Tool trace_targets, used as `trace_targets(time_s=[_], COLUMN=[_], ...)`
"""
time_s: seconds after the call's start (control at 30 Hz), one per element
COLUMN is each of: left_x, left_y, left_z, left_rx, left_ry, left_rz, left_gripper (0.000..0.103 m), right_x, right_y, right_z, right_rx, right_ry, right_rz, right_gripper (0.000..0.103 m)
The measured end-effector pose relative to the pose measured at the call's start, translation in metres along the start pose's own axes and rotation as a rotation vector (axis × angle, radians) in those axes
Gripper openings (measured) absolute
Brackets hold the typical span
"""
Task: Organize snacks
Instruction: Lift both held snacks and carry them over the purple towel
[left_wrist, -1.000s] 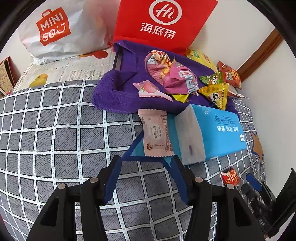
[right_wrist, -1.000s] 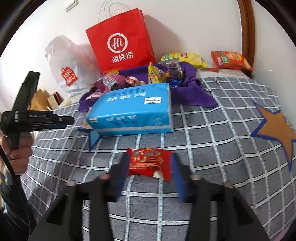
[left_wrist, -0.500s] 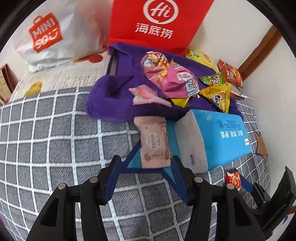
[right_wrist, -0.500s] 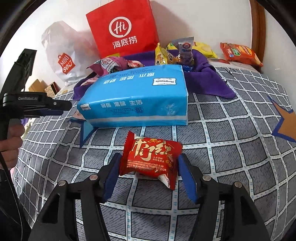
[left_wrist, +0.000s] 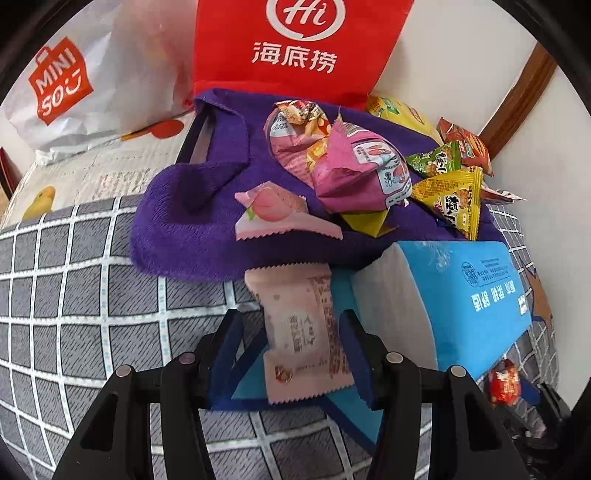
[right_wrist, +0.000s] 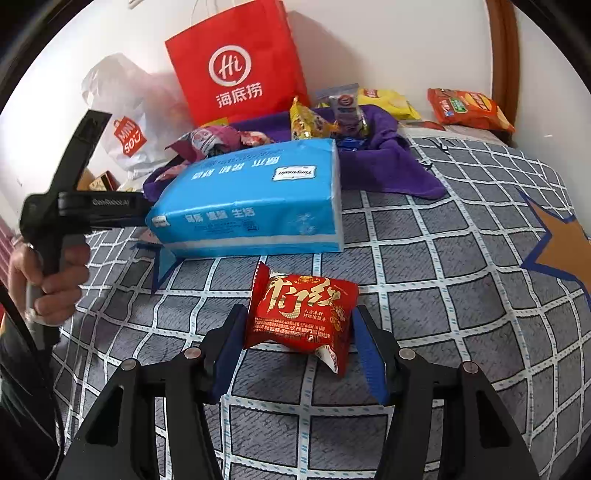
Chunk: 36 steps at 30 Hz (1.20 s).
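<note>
Left wrist: left gripper (left_wrist: 291, 352) has advanced, jaws closing around pale pink packet (left_wrist: 301, 328), untouched; pickup imminent.

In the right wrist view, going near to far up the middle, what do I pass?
right gripper → red snack packet → blue tissue pack → purple cloth → red paper bag

Partly hidden snacks on my bed

The blue tissue pack (right_wrist: 251, 206) hides my left gripper's tips; the red paper bag (left_wrist: 299, 48) is cut off above.
</note>
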<state>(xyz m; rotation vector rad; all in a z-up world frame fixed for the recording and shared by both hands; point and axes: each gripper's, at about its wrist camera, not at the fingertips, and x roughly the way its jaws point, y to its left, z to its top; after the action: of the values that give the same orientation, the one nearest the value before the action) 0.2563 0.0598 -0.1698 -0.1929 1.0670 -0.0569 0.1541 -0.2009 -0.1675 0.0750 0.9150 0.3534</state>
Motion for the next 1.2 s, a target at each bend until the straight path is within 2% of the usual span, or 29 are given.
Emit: trace_targets(time_s=[0.13, 0.2, 0.33, 0.6, 1.03, 1.2], left_x=[0.001, 0.001, -0.003, -0.028, -0.084, -0.104], left_y=[-0.002, -0.002, -0.004, 0.005, -0.011, -0.018], left_z=[-0.004, -0.004, -0.007, -0.01, -0.027, -0.029], left_rx=[0.015, 0.019, 0.05, 0.024, 0.051, 0.062], left_ry=[-0.038, -0.043, -0.039, -0.028, -0.067, -0.096], left_rz=[-0.005, 0.012, 0.017, -0.007, -0.096, -0.107], left_gripper=[0.047, 0.038, 0.031, 0.031, 0.031, 0.031], right_x=[-0.003, -0.002, -0.002, -0.014, -0.054, -0.068], right_y=[0.0, 0.001, 0.005, 0.013, 0.028, 0.036], right_z=[0.006, 0.009, 0.014, 0.016, 0.029, 0.039], right_rx=[0.016, 0.023, 0.027, 0.028, 0.021, 0.012], right_ry=[-0.014, -0.018, -0.024, -0.034, -0.108, -0.134], right_rz=[0.004, 0.007, 0.001, -0.025, -0.037, -0.055], right_gripper=[0.057, 0.057, 0.057, 0.057, 0.057, 0.057])
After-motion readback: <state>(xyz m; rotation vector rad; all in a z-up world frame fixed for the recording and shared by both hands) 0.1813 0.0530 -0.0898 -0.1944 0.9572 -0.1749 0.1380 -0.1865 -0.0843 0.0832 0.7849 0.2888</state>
